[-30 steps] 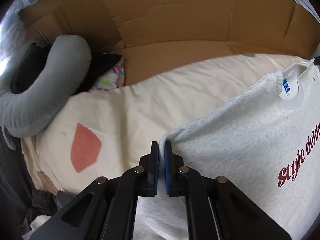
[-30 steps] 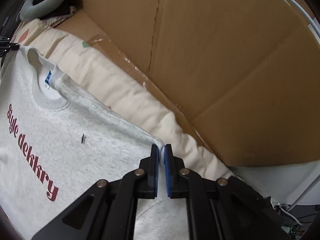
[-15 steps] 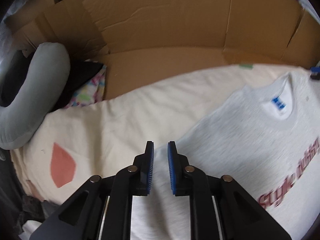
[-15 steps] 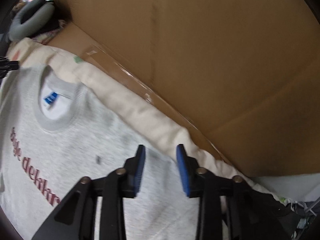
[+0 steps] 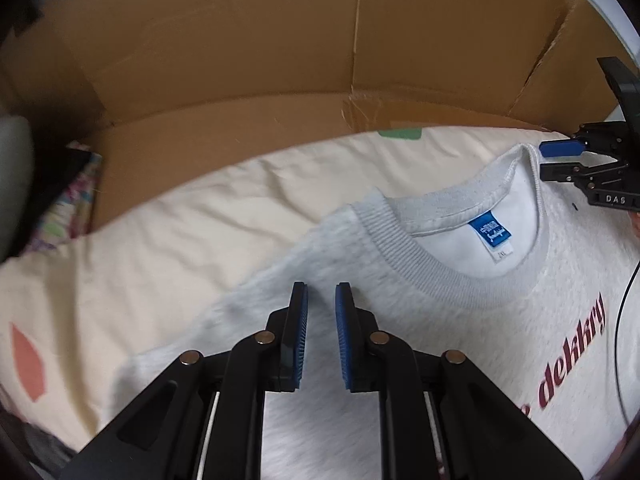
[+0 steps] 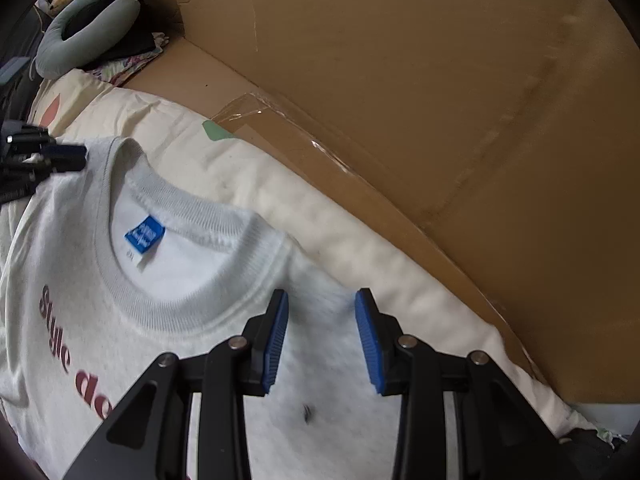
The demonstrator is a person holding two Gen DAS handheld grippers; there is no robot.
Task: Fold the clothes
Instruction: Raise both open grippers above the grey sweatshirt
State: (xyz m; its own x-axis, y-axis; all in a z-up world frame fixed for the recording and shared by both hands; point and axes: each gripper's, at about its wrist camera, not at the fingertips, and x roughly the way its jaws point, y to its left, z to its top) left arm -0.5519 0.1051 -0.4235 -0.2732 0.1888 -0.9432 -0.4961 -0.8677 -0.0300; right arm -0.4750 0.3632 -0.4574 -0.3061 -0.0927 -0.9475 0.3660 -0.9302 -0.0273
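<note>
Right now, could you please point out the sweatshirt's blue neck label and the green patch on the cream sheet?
blue neck label [image 5: 490,233]: left wrist view, label's middle.
green patch [image 6: 216,131]: right wrist view, patch's middle.

red lettering [image 5: 573,364] on the sweatshirt [image 5: 420,344] cut by the frame edge — small label print [image 5: 491,233] unreadable
</note>
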